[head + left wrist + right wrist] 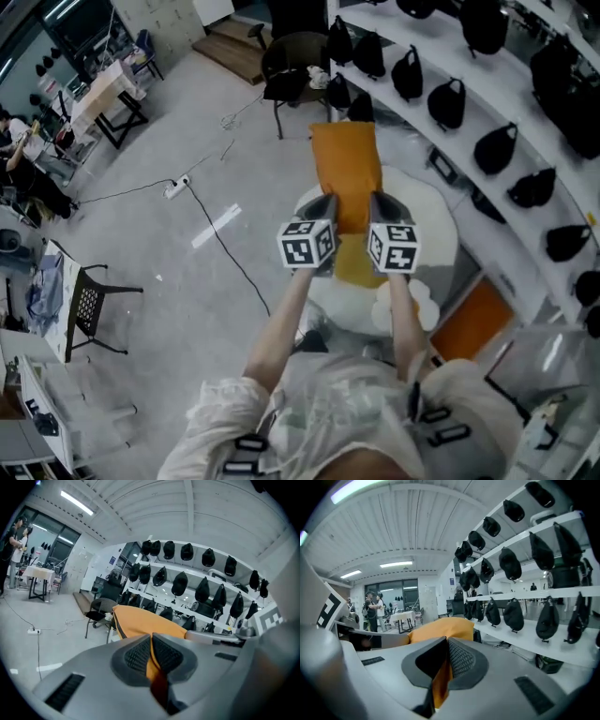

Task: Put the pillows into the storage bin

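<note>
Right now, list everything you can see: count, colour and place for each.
pillow: one, orange, held up in the air by both grippers.
flat item: one, orange, low at the right by the shelves; possibly another pillow.
round pad: one, white, on the floor beneath the pillow.
bags: many, black, in rows on the white shelves at the right.
chair: one, black, beyond the pillow.
side chair: one, black, at the left beside a table.
power strip: one, white, on the grey floor, with a dark cable.
left gripper: one, grey, jaws shut on the pillow's edge.
right gripper: one, grey, jaws shut on the pillow's edge.
</note>
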The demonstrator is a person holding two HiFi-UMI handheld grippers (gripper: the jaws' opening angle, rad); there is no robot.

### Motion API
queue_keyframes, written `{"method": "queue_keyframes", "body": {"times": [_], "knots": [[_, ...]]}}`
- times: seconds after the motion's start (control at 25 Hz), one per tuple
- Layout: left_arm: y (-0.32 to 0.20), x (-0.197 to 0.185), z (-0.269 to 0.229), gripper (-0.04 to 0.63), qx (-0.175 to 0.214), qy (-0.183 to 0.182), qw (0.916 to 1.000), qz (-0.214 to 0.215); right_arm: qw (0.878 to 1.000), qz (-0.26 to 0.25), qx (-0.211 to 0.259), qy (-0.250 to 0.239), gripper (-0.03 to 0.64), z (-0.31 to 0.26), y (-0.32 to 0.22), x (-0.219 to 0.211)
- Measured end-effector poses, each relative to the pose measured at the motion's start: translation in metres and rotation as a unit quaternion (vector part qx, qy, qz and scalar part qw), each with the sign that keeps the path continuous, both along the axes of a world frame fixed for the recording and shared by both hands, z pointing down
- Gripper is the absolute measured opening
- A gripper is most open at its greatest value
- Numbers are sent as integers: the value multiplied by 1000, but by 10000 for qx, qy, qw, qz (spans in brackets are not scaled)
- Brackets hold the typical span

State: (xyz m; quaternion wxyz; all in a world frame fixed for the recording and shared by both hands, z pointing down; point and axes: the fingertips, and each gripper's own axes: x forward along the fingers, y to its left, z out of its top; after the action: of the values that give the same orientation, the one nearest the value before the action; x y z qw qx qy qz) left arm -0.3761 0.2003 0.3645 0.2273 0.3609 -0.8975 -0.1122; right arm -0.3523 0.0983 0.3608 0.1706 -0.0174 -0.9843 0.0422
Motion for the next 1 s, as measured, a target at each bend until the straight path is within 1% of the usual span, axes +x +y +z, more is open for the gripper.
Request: {"method": "queue_keyframes", "body": {"times": [0.08, 0.2, 0.28, 0.32, 0.4, 0.48, 0.68, 0.84, 0.92, 1.0], "knots": [[-32, 17, -4, 15, 72, -38, 9994, 335, 9993, 352, 68, -45, 14, -5, -30, 24], [-81, 45, -11, 14, 181, -158, 9959, 872, 9958, 871, 236, -149, 14, -15, -75, 62], [-120, 66, -14, 15, 219, -249, 9913, 1276, 9912, 1261, 348, -206, 14, -22, -109, 91], [-143, 81, -15, 15, 242, -269, 9876, 1529, 9875, 1512, 386, -204, 14, -23, -128, 110], [-191, 117, -13, 15, 300, -243, 9766, 2114, 9770, 2083, 440, -150, 14, -25, -168, 155], [-236, 153, -10, 15, 347, -199, 9633, 2653, 9640, 2606, 524, -92, 12, -24, -206, 199], [-334, 254, 7, 15, 365, -41, 9269, 3735, 9289, 3648, 625, 80, 12, -10, -286, 315], [-396, 340, 19, 15, 359, 40, 9003, 4337, 9055, 4208, 533, 142, 12, -3, -332, 403], [-419, 381, 27, 15, 360, 126, 8890, 4564, 8941, 4436, 560, 254, 12, 6, -353, 445], [-441, 415, 34, 15, 383, 211, 8797, 4735, 8857, 4596, 571, 319, 12, 10, -371, 479]]}}
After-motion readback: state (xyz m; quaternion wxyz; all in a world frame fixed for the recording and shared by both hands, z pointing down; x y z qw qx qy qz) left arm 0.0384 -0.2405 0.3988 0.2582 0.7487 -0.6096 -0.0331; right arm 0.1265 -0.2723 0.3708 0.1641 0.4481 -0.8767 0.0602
